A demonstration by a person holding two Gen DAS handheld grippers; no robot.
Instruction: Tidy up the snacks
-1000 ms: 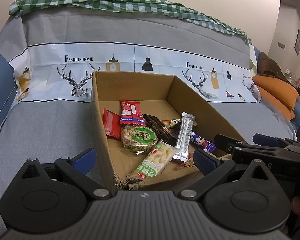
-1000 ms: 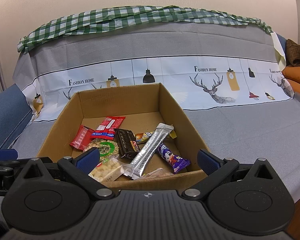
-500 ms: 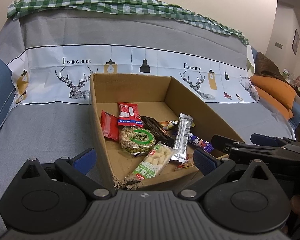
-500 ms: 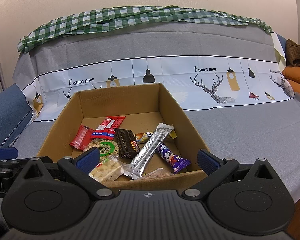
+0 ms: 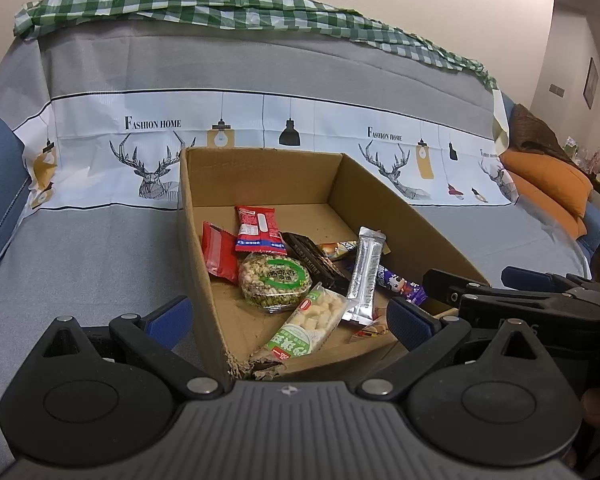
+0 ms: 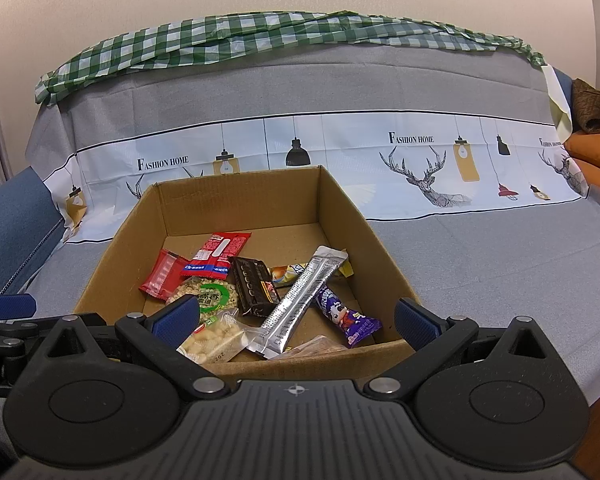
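A corrugated cardboard box (image 6: pixel 384 264), its near left corner torn, sits on a sofa draped in grey cloth (image 6: pixel 480 264) printed with deer and lamps, green gingham along the back. Inside lie crinkly snack packets: a silver foil stick (image 6: pixel 300 300), red sachets (image 5: pixel 256 229), a round nut cake (image 5: pixel 275 278). The left gripper (image 5: pixel 288 316) and the right gripper (image 6: pixel 296 316) hover at the near rim, both spread wide and empty.

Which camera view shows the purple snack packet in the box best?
The right wrist view: the purple packet lies almost fully visible beside the silver stick. In the left wrist view, the stick and a finger hide most of it.
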